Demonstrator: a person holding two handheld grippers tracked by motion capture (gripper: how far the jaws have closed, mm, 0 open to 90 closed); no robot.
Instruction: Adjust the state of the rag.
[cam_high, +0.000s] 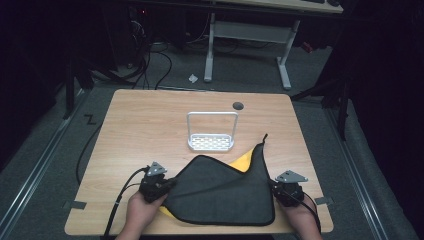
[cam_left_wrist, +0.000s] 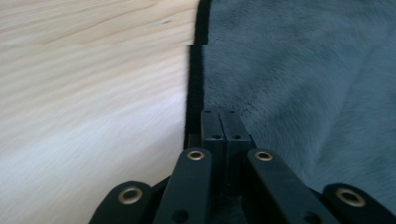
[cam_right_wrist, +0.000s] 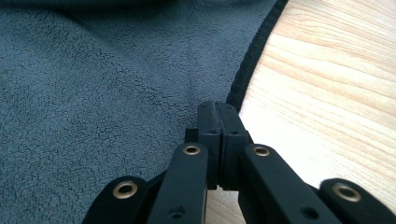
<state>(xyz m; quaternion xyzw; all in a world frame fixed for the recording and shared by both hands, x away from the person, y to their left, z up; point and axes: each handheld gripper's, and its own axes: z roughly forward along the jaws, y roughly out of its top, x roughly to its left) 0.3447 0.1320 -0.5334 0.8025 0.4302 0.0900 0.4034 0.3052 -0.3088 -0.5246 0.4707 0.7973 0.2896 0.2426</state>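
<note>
Both grippers pinch the grey cloth's side edges

The left gripper (cam_high: 167, 184) and right gripper (cam_high: 274, 186) are clenched on the black-hemmed grey microfibre cloth (cam_high: 222, 192), lying on the wooden table (cam_high: 145, 125) before a white rack (cam_high: 211, 131).

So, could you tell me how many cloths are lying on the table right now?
1. A single dark grey cloth with a yellow underside lies at the table's near edge, between the left gripper and the right gripper, in front of the white rack. Nothing suggests another beneath it.
</note>
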